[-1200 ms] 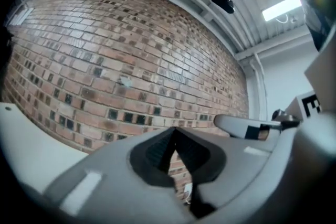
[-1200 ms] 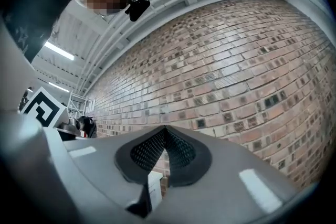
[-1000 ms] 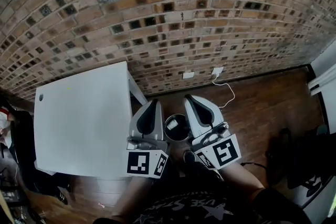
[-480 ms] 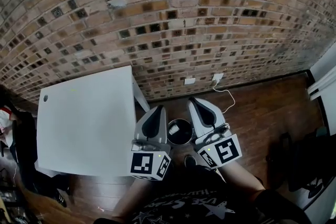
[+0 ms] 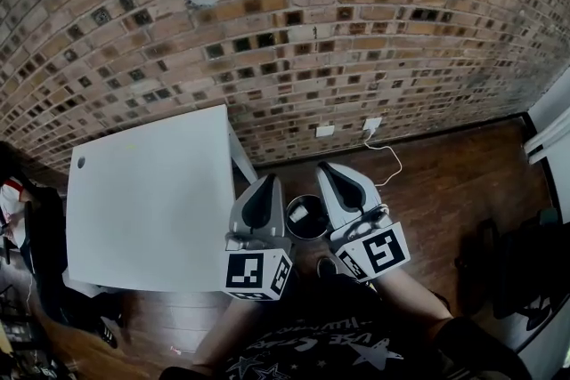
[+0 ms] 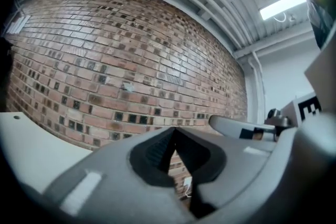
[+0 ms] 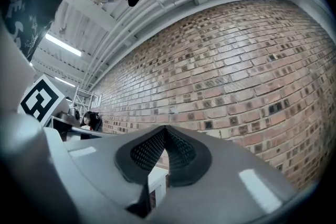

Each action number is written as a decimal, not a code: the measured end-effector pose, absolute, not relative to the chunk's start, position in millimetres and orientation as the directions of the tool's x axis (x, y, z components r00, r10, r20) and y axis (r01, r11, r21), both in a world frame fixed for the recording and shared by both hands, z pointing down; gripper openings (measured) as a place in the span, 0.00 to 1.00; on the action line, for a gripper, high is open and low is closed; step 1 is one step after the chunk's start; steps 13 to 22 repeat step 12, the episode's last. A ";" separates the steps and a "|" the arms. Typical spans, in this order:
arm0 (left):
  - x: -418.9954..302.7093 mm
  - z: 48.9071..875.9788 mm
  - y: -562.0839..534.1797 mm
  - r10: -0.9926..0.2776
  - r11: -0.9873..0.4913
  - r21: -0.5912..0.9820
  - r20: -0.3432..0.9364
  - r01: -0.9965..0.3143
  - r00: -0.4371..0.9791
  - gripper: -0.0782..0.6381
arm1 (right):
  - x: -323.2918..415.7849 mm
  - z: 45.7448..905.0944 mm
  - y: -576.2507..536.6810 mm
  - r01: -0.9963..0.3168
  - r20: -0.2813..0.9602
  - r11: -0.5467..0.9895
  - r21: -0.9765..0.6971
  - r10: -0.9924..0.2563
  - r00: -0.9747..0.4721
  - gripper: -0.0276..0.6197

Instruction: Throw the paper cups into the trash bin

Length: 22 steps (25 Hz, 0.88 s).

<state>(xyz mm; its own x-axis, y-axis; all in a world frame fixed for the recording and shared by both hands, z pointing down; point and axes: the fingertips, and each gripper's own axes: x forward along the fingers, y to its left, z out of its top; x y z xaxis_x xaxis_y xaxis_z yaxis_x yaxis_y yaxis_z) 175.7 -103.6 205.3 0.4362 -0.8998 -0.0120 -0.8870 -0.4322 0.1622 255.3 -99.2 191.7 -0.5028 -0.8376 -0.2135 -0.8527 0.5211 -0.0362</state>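
Observation:
In the head view a round black trash bin [image 5: 306, 219] stands on the wooden floor, between my two grippers, and something white [image 5: 299, 213] lies inside it. My left gripper [image 5: 270, 181] is just left of the bin, shut and empty. My right gripper [image 5: 323, 167] is just right of it, also shut and empty. No paper cup stands on the white table [image 5: 151, 200]. The left gripper view shows its jaws [image 6: 174, 130] closed tip to tip against the brick wall, with the right gripper [image 6: 247, 127] beside it. In the right gripper view the jaws [image 7: 165, 129] are likewise closed on nothing.
A brick wall [image 5: 294, 31] runs along the back, with a socket [image 5: 371, 122] and a white cable [image 5: 392, 163] low down. The table stands left of the bin. Dark chairs and bags [image 5: 517, 271] sit at the right, and more dark things [image 5: 36, 227] at the far left.
Both grippers and the bin have slid slightly right and down in the head view as the camera shifted. Both grippers have stayed shut and empty beside the bin.

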 end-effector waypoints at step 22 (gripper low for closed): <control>175.2 214.9 -96.7 -0.896 -0.437 0.161 0.006 -0.885 0.444 0.12 | 258.4 205.3 -95.6 -0.866 -0.177 0.499 -0.042 -0.856 -0.485 0.05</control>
